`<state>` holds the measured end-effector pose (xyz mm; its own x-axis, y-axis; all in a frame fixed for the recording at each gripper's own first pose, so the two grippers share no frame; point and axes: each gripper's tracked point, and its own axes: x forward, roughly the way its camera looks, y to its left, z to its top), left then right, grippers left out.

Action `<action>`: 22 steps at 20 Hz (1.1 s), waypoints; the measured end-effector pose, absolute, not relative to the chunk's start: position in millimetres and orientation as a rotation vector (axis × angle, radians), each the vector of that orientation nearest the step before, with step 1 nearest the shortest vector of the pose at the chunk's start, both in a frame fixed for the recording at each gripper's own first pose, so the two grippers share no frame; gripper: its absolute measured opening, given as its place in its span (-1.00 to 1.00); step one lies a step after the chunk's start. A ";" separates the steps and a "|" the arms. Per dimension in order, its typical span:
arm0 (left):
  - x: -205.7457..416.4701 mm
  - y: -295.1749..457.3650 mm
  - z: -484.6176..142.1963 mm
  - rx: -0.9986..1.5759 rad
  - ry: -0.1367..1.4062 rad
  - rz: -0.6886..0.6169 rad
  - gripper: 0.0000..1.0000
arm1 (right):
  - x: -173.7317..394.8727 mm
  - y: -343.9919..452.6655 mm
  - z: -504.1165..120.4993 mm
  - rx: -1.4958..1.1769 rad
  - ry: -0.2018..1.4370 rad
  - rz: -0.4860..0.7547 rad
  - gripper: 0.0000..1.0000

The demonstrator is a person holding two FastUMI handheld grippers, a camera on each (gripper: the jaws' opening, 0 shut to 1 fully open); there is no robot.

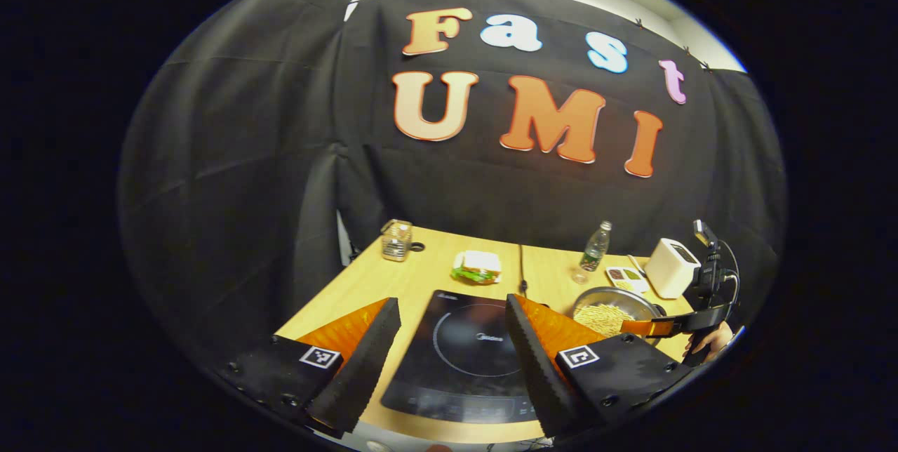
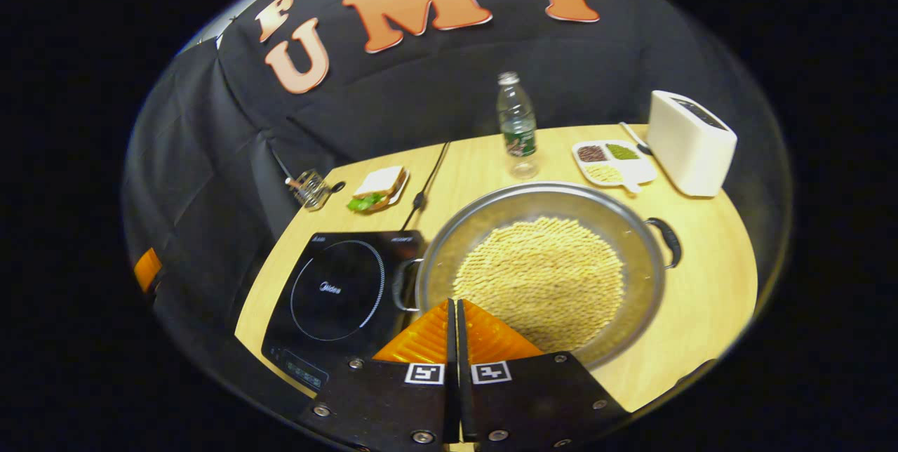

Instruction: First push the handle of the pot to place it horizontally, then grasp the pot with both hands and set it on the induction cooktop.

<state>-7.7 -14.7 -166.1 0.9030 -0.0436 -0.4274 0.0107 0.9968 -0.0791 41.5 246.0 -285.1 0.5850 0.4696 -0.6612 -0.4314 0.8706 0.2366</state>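
Note:
A wide steel pot (image 2: 547,276) with a pale woven mat inside stands on the wooden table (image 2: 701,283), just right of the black induction cooktop (image 2: 337,290). Its two dark loop handles sit at the left (image 2: 400,285) and the right (image 2: 666,241). My right gripper (image 2: 452,304) is shut with nothing between its fingers, its tips over the pot's near rim. In the left gripper view, my left gripper (image 1: 451,303) is open above the cooktop (image 1: 470,354). The pot (image 1: 614,311) lies to its right, with the right gripper (image 1: 659,328) and a hand (image 1: 708,343) at it.
Along the table's back stand a plastic bottle (image 2: 518,125), a white toaster (image 2: 687,143), a divided tray of grains (image 2: 614,161), a sandwich (image 2: 379,187) and a small glass jar (image 1: 397,238). The cooktop's cable (image 2: 424,189) runs toward the wall.

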 end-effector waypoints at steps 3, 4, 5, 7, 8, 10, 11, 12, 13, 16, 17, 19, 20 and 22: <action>8.7 -64.4 -187.3 -0.098 0.484 -0.124 0.96 | 55.6 200.0 -271.5 0.038 0.739 0.461 -0.66; 14.8 -80.1 -194.2 -0.104 0.501 -0.156 0.95 | 59.1 187.1 -270.7 0.036 0.728 0.438 -0.61; 19.3 -96.1 -202.2 -0.107 0.515 -0.187 0.95 | 63.7 175.2 -270.1 0.035 0.720 0.416 -0.54; 28.0 -122.6 -215.3 -0.094 0.536 -0.235 0.96 | 69.3 156.4 -272.2 0.036 0.716 0.379 -0.24; 33.7 -134.7 -223.2 -0.081 0.545 -0.255 0.96 | 73.5 147.2 -273.9 0.038 0.714 0.360 -0.07; 40.2 -159.0 -243.0 -0.069 0.587 -0.294 0.96 | 84.2 131.1 -276.5 0.038 0.710 0.319 0.20; 40.3 -171.2 -255.1 -0.069 0.613 -0.315 0.95 | 90.2 122.9 -278.4 0.031 0.706 0.295 0.30; 41.5 -181.5 -265.3 -0.069 0.640 -0.335 0.96 | 94.7 116.0 -279.7 0.021 0.701 0.282 0.48; 45.1 -190.9 -276.7 -0.070 0.664 -0.351 0.96 | 100.2 110.6 -281.6 0.009 0.696 0.274 0.56; 51.6 -209.4 -311.3 -0.059 0.751 -0.368 0.96 | 118.1 95.3 -292.2 -0.059 0.686 0.249 0.89; 54.7 -213.4 -323.5 -0.046 0.781 -0.371 0.96 | 126.5 92.2 -298.1 -0.081 0.684 0.244 0.88; 64.8 -222.4 -341.7 -0.029 0.820 -0.372 0.97 | 142.0 88.8 -311.6 -0.110 0.697 0.237 0.89; 70.5 -225.2 -351.3 -0.025 0.842 -0.369 0.97 | 149.8 88.9 -318.8 -0.117 0.707 0.234 0.89; 76.4 -227.0 -374.9 -0.025 0.907 -0.358 0.97 | 163.9 92.3 -329.2 -0.109 0.723 0.237 0.89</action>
